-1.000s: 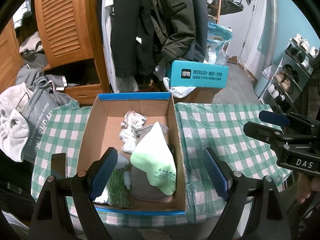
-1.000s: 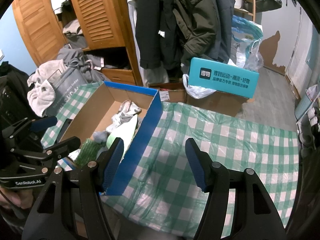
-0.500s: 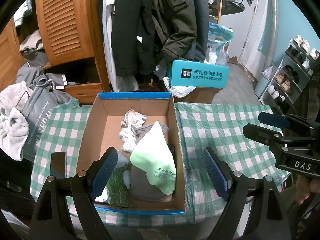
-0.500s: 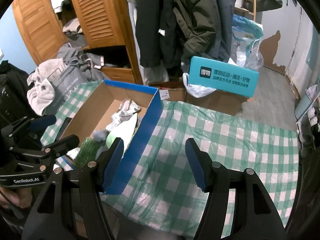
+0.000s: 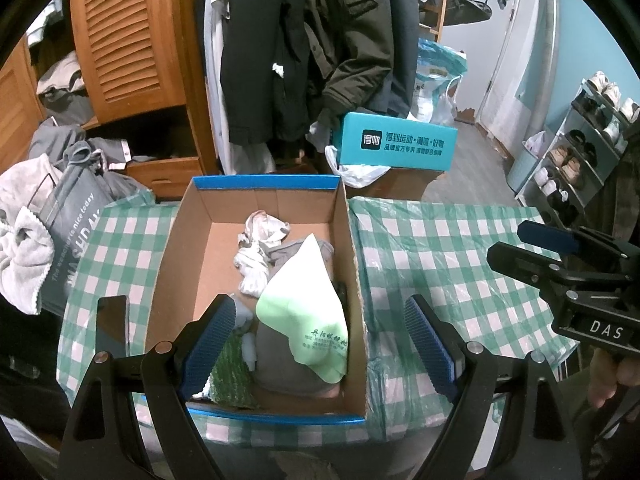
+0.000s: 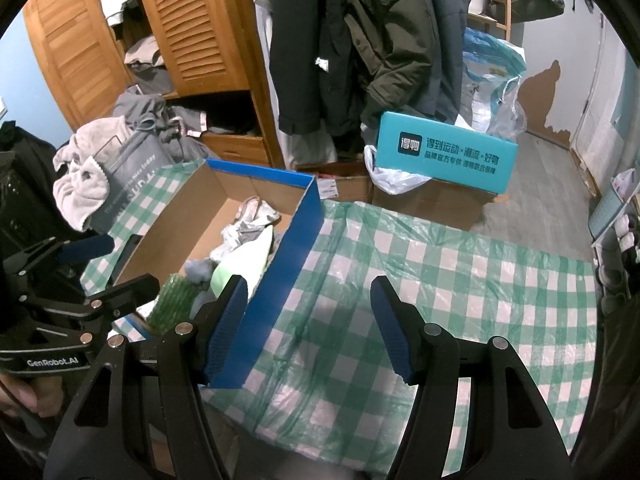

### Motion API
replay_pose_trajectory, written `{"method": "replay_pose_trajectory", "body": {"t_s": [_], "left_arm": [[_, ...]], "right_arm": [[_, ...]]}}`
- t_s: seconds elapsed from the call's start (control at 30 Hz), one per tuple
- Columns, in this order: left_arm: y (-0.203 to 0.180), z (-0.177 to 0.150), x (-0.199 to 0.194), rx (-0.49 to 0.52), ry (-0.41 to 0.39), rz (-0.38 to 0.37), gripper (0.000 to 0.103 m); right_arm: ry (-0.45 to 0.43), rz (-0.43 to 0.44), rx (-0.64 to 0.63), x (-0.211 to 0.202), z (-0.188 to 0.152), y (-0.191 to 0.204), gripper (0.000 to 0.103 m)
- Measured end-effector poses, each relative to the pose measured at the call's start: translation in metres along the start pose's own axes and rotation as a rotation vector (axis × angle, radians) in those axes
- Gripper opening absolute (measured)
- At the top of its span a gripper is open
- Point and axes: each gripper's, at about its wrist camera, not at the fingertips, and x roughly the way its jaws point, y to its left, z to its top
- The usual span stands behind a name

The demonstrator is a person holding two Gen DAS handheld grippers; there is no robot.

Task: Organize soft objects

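Observation:
An open cardboard box (image 5: 184, 264) with blue rims stands on the green-checked table (image 5: 432, 256). Inside lie a light green cloth (image 5: 308, 304) over a grey garment (image 5: 288, 368), crumpled white-grey socks (image 5: 260, 248) and a dark green fuzzy piece (image 5: 232, 376). My left gripper (image 5: 316, 344) hovers open above the box's near end, nothing between its fingers. My right gripper (image 6: 308, 324) hangs open over the bare tablecloth (image 6: 440, 280) just right of the box's blue wall (image 6: 280, 280), also empty. The green cloth (image 6: 240, 264) and fuzzy piece (image 6: 172, 300) show in the right wrist view.
Behind the table stand a teal shoe box (image 5: 396, 146) on cardboard cartons, hanging coats (image 5: 304, 40) and a wooden wardrobe (image 5: 120, 40). A grey bag with towels (image 5: 52, 216) sits at the left. A shoe rack (image 5: 580, 140) lines the right wall. A dark phone (image 5: 112, 324) lies left of the box.

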Motion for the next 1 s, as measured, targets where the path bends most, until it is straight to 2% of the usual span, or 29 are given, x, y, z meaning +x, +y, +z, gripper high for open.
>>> {"method": "replay_pose_trajectory", "body": {"t_s": [0.43,1.0], "left_arm": [[-0.0062,-0.0016,0.0021,0.034,0.012,0.011,0.088],[-0.0038,0.0011,0.0010,0.030,0.003,0.031,0.088]], "right_arm": [[0.001,-0.001,0.000,0.0002,0.0007,0.0004,0.063],[0.003,-0.001,0.001,0.0002,0.0004,-0.0003,0.063]]}}
